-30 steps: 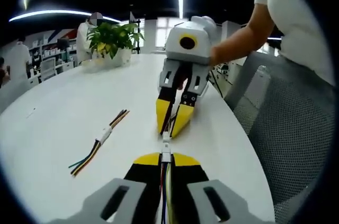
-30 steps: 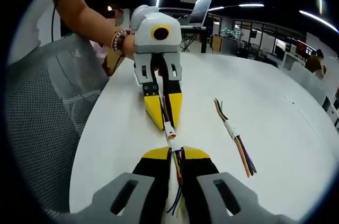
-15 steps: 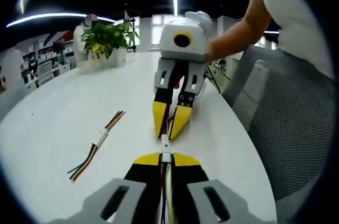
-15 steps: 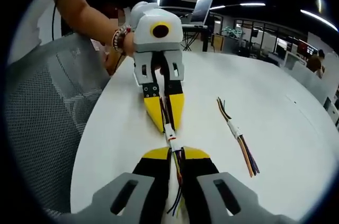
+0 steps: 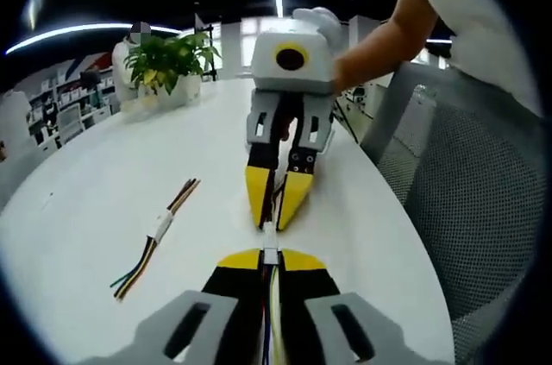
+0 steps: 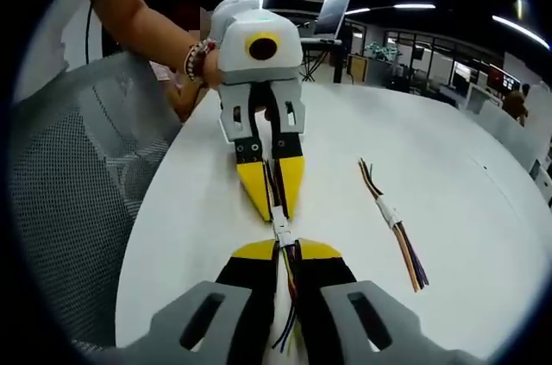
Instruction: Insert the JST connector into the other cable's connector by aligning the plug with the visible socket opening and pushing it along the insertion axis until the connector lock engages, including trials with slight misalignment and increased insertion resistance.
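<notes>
The two white JST connectors (image 5: 270, 242) meet end to end in the narrow gap between the two grippers, just above the white counter (image 5: 103, 184); whether the lock has caught is too small to tell. In the left gripper view, the left gripper (image 5: 270, 259) rises from the bottom with its yellow-tipped black jaws pressed together on its cable (image 5: 269, 296), the coloured wires running back between the jaws and the white plug sticking out just past the tips. Facing it tip to tip, the right gripper (image 5: 274, 218) points down toward the same spot, its yellow jaws pinched on the other cable, with a person's hand behind its white housing. In the right gripper view the same joint (image 6: 280, 229) sits between the right gripper (image 6: 285, 248) at the bottom, jaws clamped on its wires (image 6: 289, 296), and the left gripper (image 6: 272, 210) coming in from above, held by a hand wearing a bracelet. A spare, already joined cable pair (image 5: 158, 229) lies flat on the counter well apart from the grippers, its white connector in the middle and its coloured wires fanning at both ends; it also shows in the right gripper view (image 6: 392, 218). A potted plant (image 5: 164, 63) stands at the far edge of the counter, and a grey mesh chair (image 5: 483, 201) is drawn up beside it.
</notes>
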